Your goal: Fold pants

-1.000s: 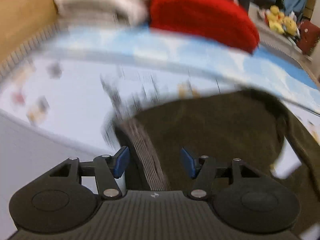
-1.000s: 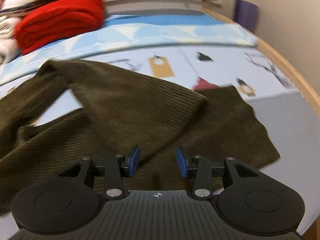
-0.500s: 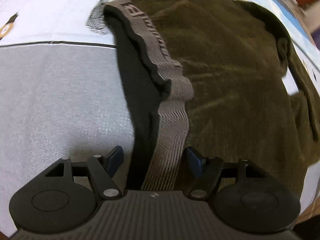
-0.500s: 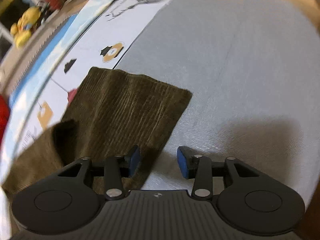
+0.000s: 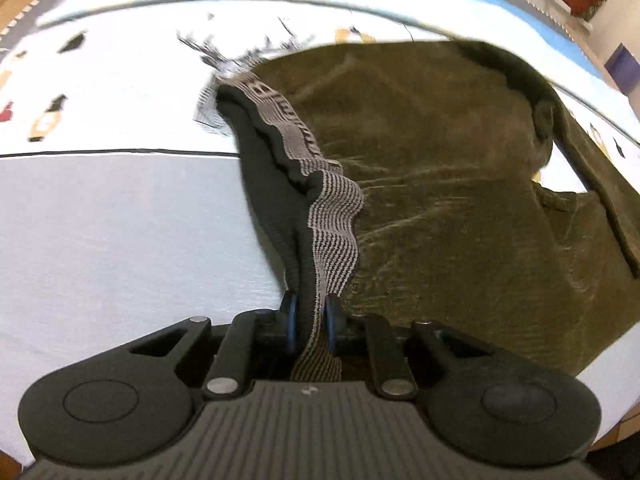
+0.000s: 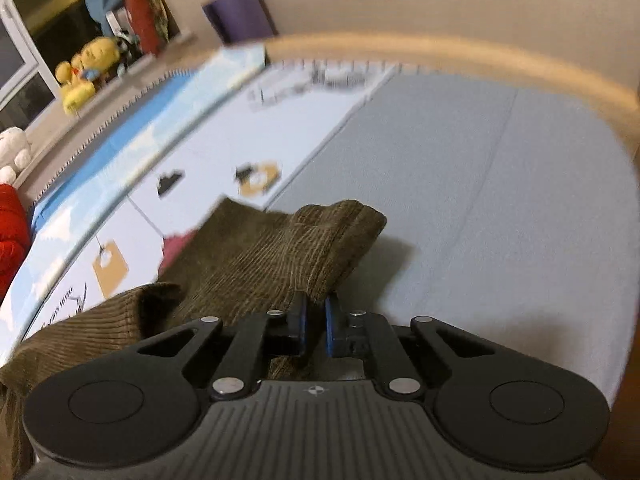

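Here the olive corduroy pants lie spread on the pale bed cover, and both tools have a bite on them. The left gripper is pinched tight on the grey patterned waistband, which runs up between its blue pads and stands slightly lifted off the cover. The right gripper is closed nearly all the way on the hem end of a leg, the cloth bunched and raised just ahead of the fingertips. The risk, as I judge it, lies mostly on the right: only a thin edge of fabric seems caught there, so a quick pull could drag it free and let the leg drop in a heap. The waistband is elastic and may stretch instead of carrying the body of the garment along, leaving the fold crooked. One leg also lies creased over the other at the far side, and lifting both ends together could trap that wrinkle inside the fold. The wooden bed rim sits near, so an overshoot might spill cloth over it.
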Available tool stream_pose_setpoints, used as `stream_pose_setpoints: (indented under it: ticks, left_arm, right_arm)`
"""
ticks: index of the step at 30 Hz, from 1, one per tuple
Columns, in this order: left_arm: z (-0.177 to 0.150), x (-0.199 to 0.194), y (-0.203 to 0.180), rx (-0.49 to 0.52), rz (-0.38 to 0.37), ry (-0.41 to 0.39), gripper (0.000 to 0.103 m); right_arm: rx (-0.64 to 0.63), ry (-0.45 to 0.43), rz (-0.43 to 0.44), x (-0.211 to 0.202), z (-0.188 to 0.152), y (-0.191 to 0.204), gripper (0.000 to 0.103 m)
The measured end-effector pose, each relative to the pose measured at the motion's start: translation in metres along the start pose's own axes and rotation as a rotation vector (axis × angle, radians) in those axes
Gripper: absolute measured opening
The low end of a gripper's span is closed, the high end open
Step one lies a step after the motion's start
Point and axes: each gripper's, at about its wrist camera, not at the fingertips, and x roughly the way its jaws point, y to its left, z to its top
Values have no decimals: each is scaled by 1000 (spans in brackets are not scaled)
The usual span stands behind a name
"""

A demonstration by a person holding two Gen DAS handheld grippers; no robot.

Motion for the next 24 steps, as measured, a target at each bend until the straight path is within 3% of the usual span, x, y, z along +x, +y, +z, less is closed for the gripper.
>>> stream_pose_setpoints:
  ticks: [8,13,15,18,19,20,22,24]
  left_arm:
    - [-39,-33,25,40,18,12,8]
    - [-69,-36,37,86,70,74,8]
    - [-74,-31,34,122,85,114,10]
    - [-73,-31,28,131,135,134,15]
    - [-70,-34,27,132,155,115,15]
    - [-67,-39,24,133,173,89,20]
    - [-59,-51,18,123,192,24,32]
    - [-50,-62,11,113,188,-42,35]
  right_arm:
    - [9,157,-100,-23,-6,-50,8]
    - [-11,377,-226,-7,-29,-69,7]
    - [15,410,-230,-3,-30,-76,7]
    - [-60,400,-246,-4,-28,-63,10]
    - [-79,379,-273,-6,-26,-59,15]
    - [-114,328,-319,-12,-23,-54,15]
    - [-185,186,-352,-26,-15,-39,27]
    - [-217,48,-264,-42,-6,-21,34]
